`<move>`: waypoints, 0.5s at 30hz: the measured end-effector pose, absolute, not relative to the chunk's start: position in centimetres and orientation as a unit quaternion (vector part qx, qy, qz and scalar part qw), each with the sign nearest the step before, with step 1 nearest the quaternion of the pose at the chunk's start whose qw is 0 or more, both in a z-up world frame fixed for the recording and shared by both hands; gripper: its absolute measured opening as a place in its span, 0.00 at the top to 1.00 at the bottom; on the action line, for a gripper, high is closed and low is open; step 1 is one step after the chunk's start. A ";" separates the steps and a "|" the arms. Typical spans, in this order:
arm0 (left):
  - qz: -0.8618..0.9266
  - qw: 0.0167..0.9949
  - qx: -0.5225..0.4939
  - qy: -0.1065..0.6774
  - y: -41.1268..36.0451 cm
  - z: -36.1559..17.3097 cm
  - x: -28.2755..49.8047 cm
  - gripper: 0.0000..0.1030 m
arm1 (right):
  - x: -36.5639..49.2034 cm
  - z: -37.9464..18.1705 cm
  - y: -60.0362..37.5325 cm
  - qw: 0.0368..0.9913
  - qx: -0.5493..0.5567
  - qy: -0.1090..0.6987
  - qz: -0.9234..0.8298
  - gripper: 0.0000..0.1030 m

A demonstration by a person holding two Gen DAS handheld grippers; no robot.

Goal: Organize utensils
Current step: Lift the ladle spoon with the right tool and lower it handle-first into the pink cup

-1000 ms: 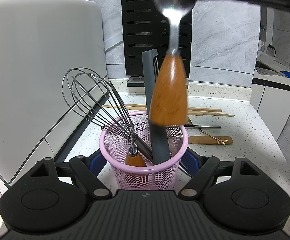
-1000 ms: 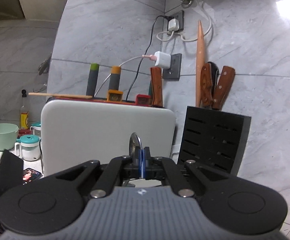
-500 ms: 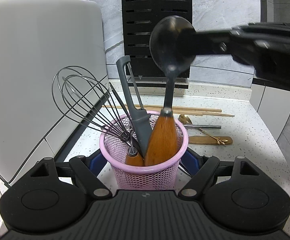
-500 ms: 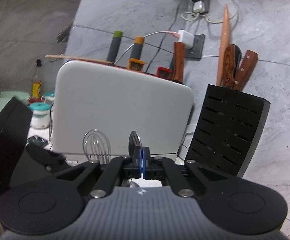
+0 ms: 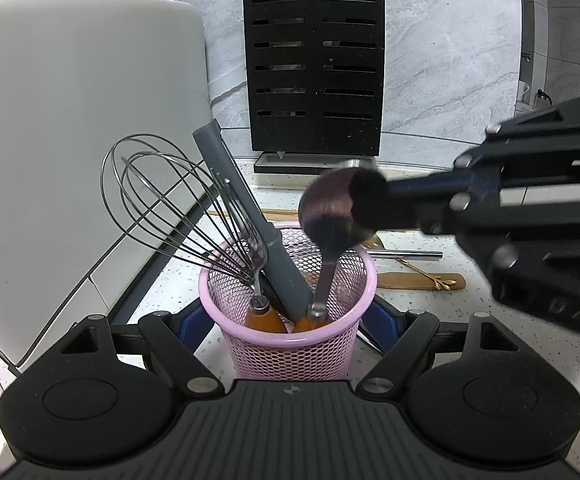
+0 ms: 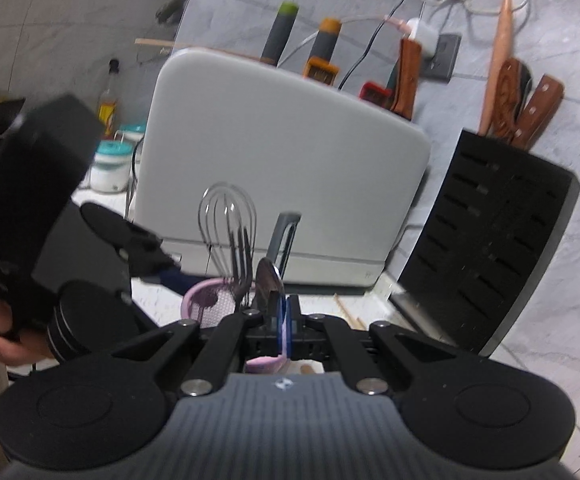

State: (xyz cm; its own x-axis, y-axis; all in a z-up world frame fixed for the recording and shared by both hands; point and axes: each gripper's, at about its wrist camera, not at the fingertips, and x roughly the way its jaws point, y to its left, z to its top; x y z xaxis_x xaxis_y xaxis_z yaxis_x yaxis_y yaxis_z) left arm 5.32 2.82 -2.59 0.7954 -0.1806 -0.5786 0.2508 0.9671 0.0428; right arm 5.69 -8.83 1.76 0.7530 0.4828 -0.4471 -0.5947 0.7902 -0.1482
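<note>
A pink mesh basket [image 5: 290, 344] stands on the speckled counter between the fingers of my left gripper [image 5: 288, 320], which is shut on it. It holds a wire whisk [image 5: 170, 208], a grey peeler [image 5: 246, 216] and a wooden-handled metal spoon [image 5: 325, 232]. My right gripper [image 5: 369, 208] comes in from the right and is shut on the spoon's bowl, with the handle down inside the basket. In the right wrist view the spoon bowl [image 6: 269, 284] stands edge-on between the closed fingers of the right gripper [image 6: 280, 312], above the basket [image 6: 206, 300].
A large white appliance [image 5: 70, 140] stands at the left and a black knife block [image 5: 313, 64] at the back. Chopsticks [image 5: 242, 213], a metal utensil [image 5: 405, 255] and a wooden-handled utensil [image 5: 417, 280] lie on the counter behind the basket.
My right gripper has lowered the spoon from above the basket until its wooden handle sits deep inside. The whisk and peeler have tilted a little left. The left gripper has stayed put.
</note>
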 end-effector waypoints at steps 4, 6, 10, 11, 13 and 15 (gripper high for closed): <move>-0.115 0.946 0.059 0.299 2.8 -2.6 5.2 0.10 | 6.2 1.6 -8.8 0.924 -0.138 0.212 0.286 1.00; -0.114 0.946 0.059 0.299 2.8 -2.6 5.2 0.10 | 6.4 1.6 -9.0 0.924 -0.127 0.219 0.286 1.00; -0.114 0.946 0.059 0.299 2.9 -2.6 5.2 0.10 | 6.4 1.5 -9.1 0.925 -0.120 0.220 0.287 1.00; -0.114 0.946 0.059 0.299 2.9 -2.6 5.2 0.10 | 6.4 1.6 -9.2 0.924 -0.115 0.221 0.289 1.00; -0.114 0.946 0.059 0.298 2.9 -2.6 5.2 0.10 | 6.6 1.9 -9.7 0.926 -0.104 0.220 0.288 1.00; -0.114 0.946 0.058 0.298 2.9 -2.6 5.2 0.10 | 6.9 2.3 -10.5 0.926 -0.075 0.226 0.295 0.97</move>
State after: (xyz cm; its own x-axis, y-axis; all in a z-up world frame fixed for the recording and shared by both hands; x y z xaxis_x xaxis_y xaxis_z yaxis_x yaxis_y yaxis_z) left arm 5.24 2.93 -2.59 0.7958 -0.1820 -0.5776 0.2511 0.9671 0.0411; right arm 6.89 -10.49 2.29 0.7243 0.5121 -0.4617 -0.5793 0.8151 -0.0049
